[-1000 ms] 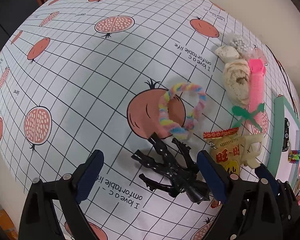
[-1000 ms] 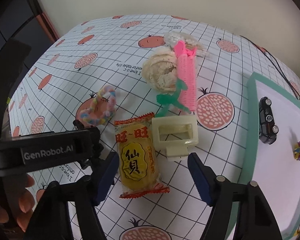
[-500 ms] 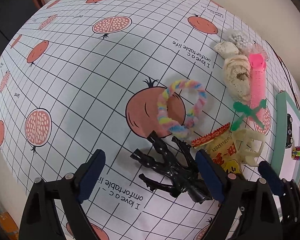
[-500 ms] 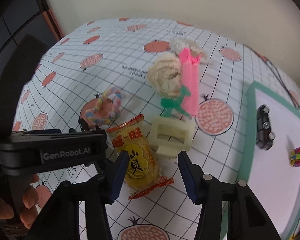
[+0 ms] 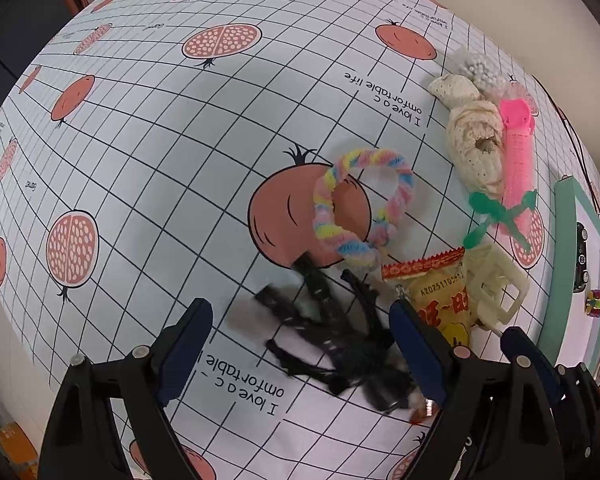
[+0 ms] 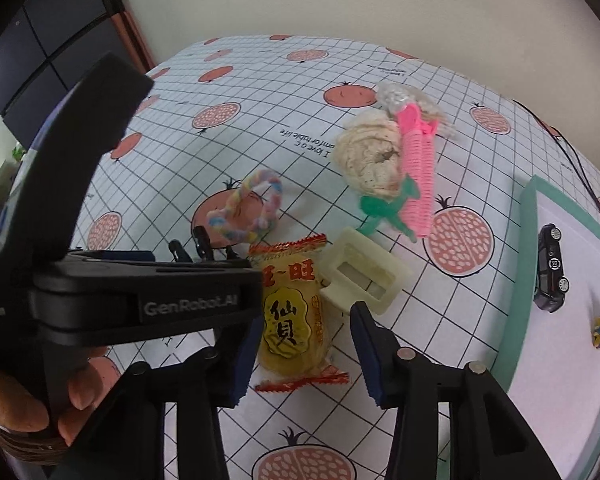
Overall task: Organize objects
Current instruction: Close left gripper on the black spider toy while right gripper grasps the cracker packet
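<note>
While the black hair claw point(image 5: 332, 344) blurs, right gripper point(image 6: 304, 356) straddles snack packet point(image 6: 290, 320) closer.

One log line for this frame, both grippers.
left gripper: open, over black plastic claw hair clip | right gripper: open, straddling yellow snack packet

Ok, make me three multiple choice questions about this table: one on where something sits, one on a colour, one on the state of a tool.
1. Where is the toy car?
A. on the white tray
B. on the tablecloth
C. in the right tool

2. What colour is the hair roller?
A. blue
B. pink
C. black

3. The right tool is:
A. shut on the ring
B. out of view
C. open around the snack packet

Answers: 1 A, the car sits inside the green-rimmed tray. 2 B, it is bright pink. 3 C, gaps show on both sides of the packet.
</note>
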The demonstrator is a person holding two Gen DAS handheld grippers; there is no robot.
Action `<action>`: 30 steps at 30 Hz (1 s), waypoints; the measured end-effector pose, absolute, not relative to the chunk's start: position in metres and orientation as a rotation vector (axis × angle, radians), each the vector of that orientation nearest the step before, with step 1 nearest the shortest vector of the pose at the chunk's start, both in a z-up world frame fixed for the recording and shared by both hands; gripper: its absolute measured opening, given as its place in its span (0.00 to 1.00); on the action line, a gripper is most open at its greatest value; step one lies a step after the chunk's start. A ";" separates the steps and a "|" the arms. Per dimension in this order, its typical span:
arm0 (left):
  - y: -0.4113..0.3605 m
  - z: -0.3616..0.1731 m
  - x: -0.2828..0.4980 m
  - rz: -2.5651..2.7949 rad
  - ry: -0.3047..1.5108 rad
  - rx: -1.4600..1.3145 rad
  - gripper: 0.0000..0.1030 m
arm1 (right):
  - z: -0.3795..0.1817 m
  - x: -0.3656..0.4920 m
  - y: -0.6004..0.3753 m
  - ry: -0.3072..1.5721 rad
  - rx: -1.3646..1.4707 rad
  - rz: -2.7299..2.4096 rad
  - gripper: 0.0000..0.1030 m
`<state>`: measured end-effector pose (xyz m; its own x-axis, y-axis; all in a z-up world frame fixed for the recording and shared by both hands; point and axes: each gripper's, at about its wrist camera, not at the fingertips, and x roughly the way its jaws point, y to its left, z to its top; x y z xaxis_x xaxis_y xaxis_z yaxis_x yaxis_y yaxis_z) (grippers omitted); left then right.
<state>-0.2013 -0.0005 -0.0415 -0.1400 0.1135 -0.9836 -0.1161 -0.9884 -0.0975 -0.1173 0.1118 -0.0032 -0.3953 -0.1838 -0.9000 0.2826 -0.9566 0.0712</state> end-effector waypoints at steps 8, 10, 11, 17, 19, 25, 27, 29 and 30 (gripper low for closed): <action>0.004 -0.040 -0.206 2.239 -0.021 -1.938 0.67 | 0.002 -0.116 0.113 0.102 1.500 -2.391 0.43; 0.005 -0.041 -0.207 2.237 -0.016 -1.945 0.65 | 0.001 -0.116 0.110 0.112 1.500 -2.375 0.43; 0.006 -0.040 -0.208 2.245 0.000 -1.945 0.63 | 0.000 -0.116 0.108 0.119 1.502 -2.367 0.43; 0.009 -0.039 -0.212 2.254 0.005 -1.947 0.63 | -0.009 -0.114 0.099 0.184 1.533 -2.328 0.43; 0.011 -0.039 -0.213 2.256 0.012 -1.947 0.63 | -0.014 -0.114 0.096 0.208 1.552 -2.322 0.43; 0.017 -0.037 -0.216 2.259 0.025 -1.945 0.63 | -0.026 -0.114 0.090 0.290 1.603 -2.304 0.43; 0.020 -0.037 -0.211 2.260 0.024 -1.945 0.62 | -0.028 -0.114 0.090 0.302 1.608 -2.305 0.43; 0.023 -0.038 -0.210 2.260 0.021 -1.946 0.62 | -0.028 -0.115 0.091 0.301 1.611 -2.302 0.43; 0.024 -0.038 -0.210 2.261 0.017 -1.947 0.62 | -0.028 -0.115 0.091 0.300 1.613 -2.300 0.41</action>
<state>-0.2104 0.0235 -0.0378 -0.1414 0.1116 -0.9836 -0.1266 -0.9875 -0.0938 -0.1149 0.0911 -0.0276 -0.3146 -0.1352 -0.9396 0.3717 -0.9283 0.0091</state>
